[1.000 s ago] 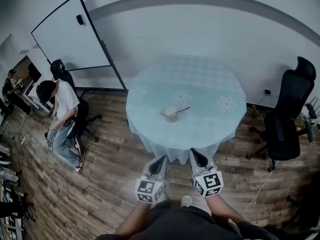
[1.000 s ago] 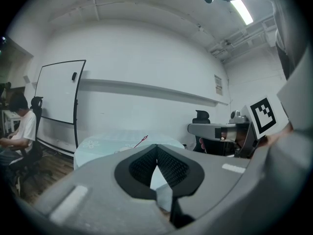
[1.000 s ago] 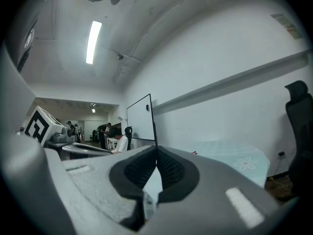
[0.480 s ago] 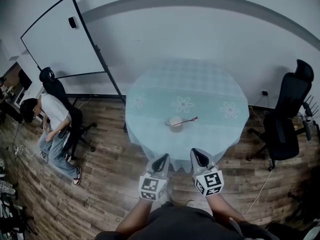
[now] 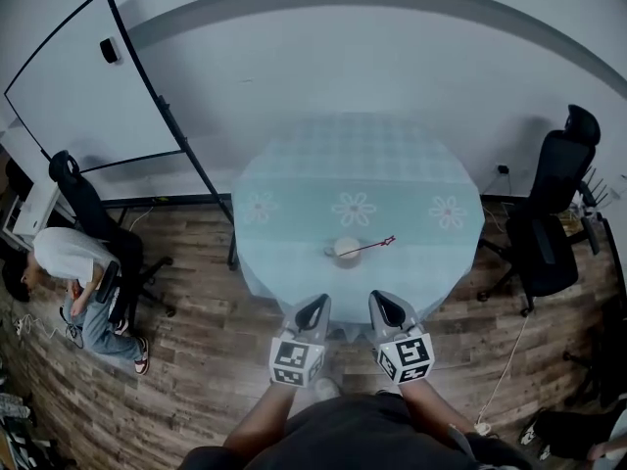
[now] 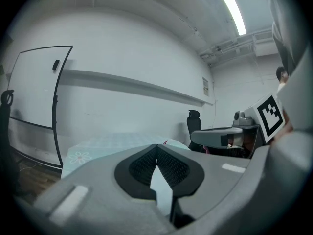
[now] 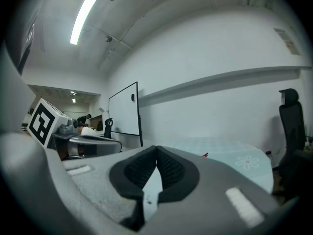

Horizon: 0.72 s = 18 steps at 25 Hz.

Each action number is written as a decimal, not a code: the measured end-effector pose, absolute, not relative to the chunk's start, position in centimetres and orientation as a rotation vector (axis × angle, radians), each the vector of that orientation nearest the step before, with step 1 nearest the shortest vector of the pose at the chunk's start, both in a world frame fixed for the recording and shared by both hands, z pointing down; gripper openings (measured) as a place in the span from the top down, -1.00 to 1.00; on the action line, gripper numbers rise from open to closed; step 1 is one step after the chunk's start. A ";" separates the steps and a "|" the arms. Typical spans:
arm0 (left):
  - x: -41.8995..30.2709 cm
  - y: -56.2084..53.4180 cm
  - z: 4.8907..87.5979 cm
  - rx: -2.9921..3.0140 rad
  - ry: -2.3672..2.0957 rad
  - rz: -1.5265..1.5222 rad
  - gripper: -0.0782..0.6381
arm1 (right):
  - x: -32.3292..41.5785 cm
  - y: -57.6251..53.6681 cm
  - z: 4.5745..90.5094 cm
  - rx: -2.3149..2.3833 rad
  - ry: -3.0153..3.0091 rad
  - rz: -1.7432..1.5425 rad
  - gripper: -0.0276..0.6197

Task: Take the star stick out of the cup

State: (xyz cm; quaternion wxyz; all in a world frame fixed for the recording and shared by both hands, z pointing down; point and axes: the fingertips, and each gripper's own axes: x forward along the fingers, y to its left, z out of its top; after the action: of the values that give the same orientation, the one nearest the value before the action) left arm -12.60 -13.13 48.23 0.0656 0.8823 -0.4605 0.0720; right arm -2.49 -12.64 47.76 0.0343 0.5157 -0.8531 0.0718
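A pale cup (image 5: 344,250) stands near the front edge of the round table (image 5: 294,184), which has a light blue flowered cloth. The star stick (image 5: 368,247) leans out of the cup to the right, its red star tip (image 5: 390,240) over the cloth. That red tip also peeks above the jaws in the left gripper view (image 6: 165,142) and the right gripper view (image 7: 205,155). My left gripper (image 5: 313,313) and right gripper (image 5: 390,309) hover side by side just short of the table's front edge, both shut and holding nothing.
A black office chair (image 5: 554,213) stands right of the table. A whiteboard on a stand (image 5: 83,86) is at the back left, with another chair (image 5: 86,204) and a crouching person (image 5: 73,272) below it. Wooden floor surrounds the table.
The view has shifted: the table and cup now sit closer to my grippers, and the whiteboard and person have slid left. Both grippers stay shut in the same pose.
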 end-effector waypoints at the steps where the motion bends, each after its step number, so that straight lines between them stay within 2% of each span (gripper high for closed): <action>1: -12.8 -13.5 48.4 2.667 -1.375 0.218 0.77 | -2.5 -12.9 48.0 1.602 -2.610 0.227 0.91; 18: -10.1 -20.7 52.0 2.627 -1.322 0.292 0.77 | 0.9 -19.8 51.9 1.591 -2.544 0.335 0.91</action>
State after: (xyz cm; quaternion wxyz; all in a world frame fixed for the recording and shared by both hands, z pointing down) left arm -10.10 -20.70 51.96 0.0928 0.8850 -0.4455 0.0982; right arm 0.87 -19.78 51.90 0.0612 0.5260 -0.8410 0.1109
